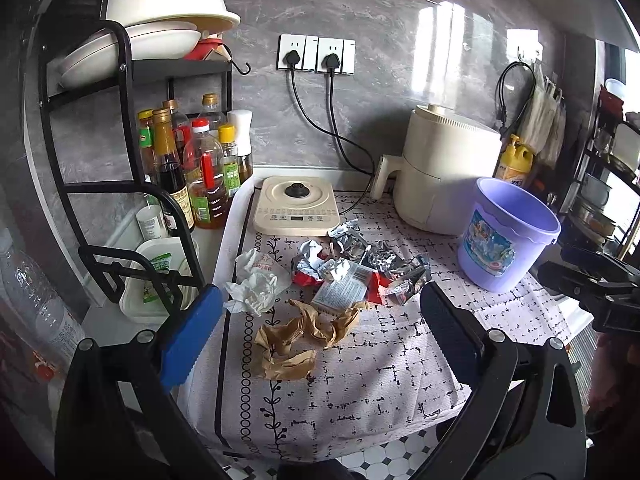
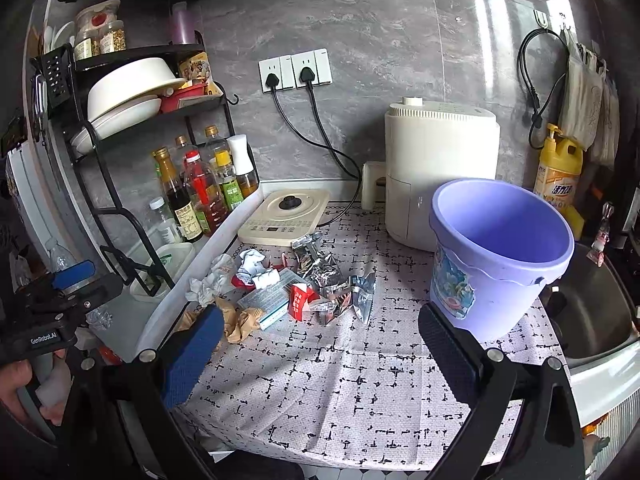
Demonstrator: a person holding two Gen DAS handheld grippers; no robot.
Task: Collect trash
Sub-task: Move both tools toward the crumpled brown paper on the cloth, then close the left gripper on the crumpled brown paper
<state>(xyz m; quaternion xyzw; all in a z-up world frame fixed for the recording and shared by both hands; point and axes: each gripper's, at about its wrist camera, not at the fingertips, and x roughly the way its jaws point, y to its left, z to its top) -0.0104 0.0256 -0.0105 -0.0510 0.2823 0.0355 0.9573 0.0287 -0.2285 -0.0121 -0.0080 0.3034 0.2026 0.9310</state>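
A heap of trash lies on the patterned cloth [image 1: 360, 380]: crumpled brown paper [image 1: 298, 338] nearest me, white tissue [image 1: 256, 284] to its left, a flat printed packet [image 1: 344, 286], red wrappers [image 1: 306, 270] and silver foil wrappers [image 1: 394, 264] behind. An empty purple bucket [image 1: 506, 236] stands to the right of the heap. My left gripper [image 1: 320, 336] is open just in front of the brown paper, holding nothing. In the right wrist view my right gripper [image 2: 320, 346] is open over bare cloth, with the heap [image 2: 288, 288] ahead to the left and the bucket [image 2: 496, 256] at its right finger.
A cream induction cooker [image 1: 298, 206] and a white air fryer [image 1: 444, 168] stand behind the heap, with cords to the wall sockets [image 1: 316, 54]. A black rack with sauce bottles [image 1: 188, 168] and bowls is at left. A sink [image 2: 592, 308] lies right of the bucket.
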